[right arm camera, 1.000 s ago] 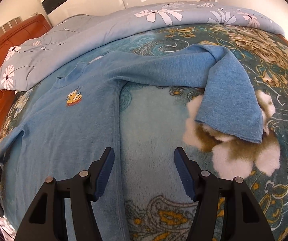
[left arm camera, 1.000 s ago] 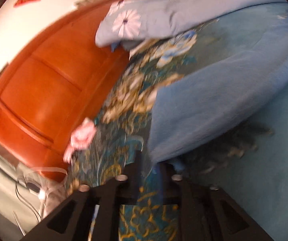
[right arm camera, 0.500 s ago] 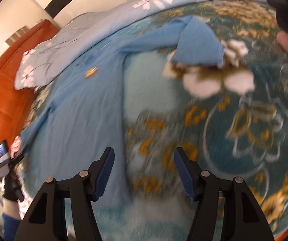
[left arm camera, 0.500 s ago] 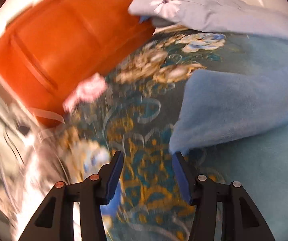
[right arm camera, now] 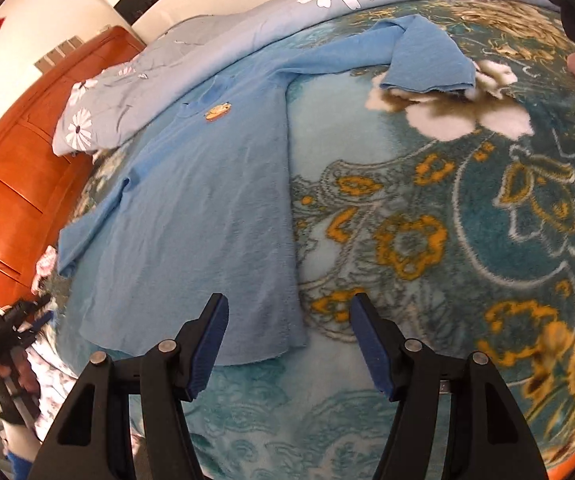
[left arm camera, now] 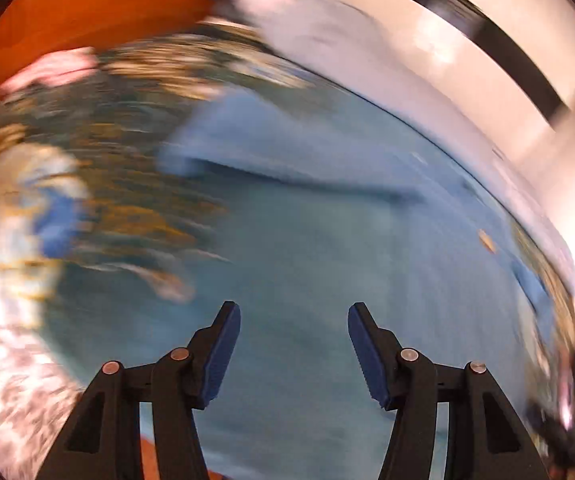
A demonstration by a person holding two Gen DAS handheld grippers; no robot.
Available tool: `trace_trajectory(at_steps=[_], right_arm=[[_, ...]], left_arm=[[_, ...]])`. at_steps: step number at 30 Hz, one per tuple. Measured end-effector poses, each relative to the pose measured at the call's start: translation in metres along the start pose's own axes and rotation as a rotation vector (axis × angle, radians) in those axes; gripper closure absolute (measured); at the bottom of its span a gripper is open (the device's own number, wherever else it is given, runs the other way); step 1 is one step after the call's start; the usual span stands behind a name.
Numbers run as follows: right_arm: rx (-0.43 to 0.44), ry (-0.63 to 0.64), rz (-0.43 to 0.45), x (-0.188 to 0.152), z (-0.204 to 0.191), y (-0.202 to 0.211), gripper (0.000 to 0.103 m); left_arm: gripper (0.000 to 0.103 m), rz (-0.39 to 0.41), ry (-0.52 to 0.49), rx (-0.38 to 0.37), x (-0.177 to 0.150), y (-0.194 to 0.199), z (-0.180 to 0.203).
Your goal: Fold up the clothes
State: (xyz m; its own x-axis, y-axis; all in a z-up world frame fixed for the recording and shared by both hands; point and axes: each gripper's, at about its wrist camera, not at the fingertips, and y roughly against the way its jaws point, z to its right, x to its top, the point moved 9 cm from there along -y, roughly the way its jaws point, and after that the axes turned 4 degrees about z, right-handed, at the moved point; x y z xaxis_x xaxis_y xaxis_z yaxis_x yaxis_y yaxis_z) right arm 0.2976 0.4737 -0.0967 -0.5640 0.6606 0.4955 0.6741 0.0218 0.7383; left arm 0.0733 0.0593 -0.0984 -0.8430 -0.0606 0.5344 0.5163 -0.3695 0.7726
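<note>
Blue fleecy long-sleeve top is laid out flat on the floral blanket, running from the bottom centre of the right wrist view up toward the upper middle. Its hem sits just above the right gripper, whose jaws are spread wide with nothing between them. One sleeve reaches toward the upper right and doubles over at the cuff; the other sleeve trails off at the left edge near the orange wooden headboard. A flowered duvet is bunched along the top.

The left gripper is also wide open and empty (that view is badly smeared, so all I can make out is blue cloth across the middle of the frame).

Progress-wise I'd say barely started: the top looks spread and smoothed, but the body isn't folded at all. Sleeves in, then folding the body, is all left to do.
</note>
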Motion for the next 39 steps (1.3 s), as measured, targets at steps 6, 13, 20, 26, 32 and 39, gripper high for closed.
trace_trajectory(at_steps=[6, 13, 20, 26, 32, 39], right_arm=[[0.086, -0.011, 0.017, -0.006, -0.009, 0.0, 0.037], [0.201, -0.1, 0.057, -0.008, -0.006, 0.004, 0.037], [0.321, -0.162, 0.065, -0.005, -0.018, 0.001, 0.052], [0.254, -0.218, 0.063, -0.009, -0.003, 0.0, 0.094], [0.181, -0.187, 0.064, -0.013, 0.006, 0.005, 0.096], [0.159, -0.153, 0.053, -0.012, 0.014, 0.008, 0.094]], left_arm=[[0.043, -0.116, -0.044, -0.166, -0.04, -0.019, 0.055], [0.043, -0.235, -0.046, -0.356, -0.08, -0.032, 0.105], [0.073, -0.242, 0.051, -0.398, -0.08, -0.033, 0.103], [0.098, -0.213, 0.109, -0.352, -0.08, -0.034, 0.088], [0.099, -0.205, 0.06, -0.318, -0.089, -0.029, 0.08], [0.095, -0.201, 0.105, -0.373, -0.082, -0.03, 0.074]])
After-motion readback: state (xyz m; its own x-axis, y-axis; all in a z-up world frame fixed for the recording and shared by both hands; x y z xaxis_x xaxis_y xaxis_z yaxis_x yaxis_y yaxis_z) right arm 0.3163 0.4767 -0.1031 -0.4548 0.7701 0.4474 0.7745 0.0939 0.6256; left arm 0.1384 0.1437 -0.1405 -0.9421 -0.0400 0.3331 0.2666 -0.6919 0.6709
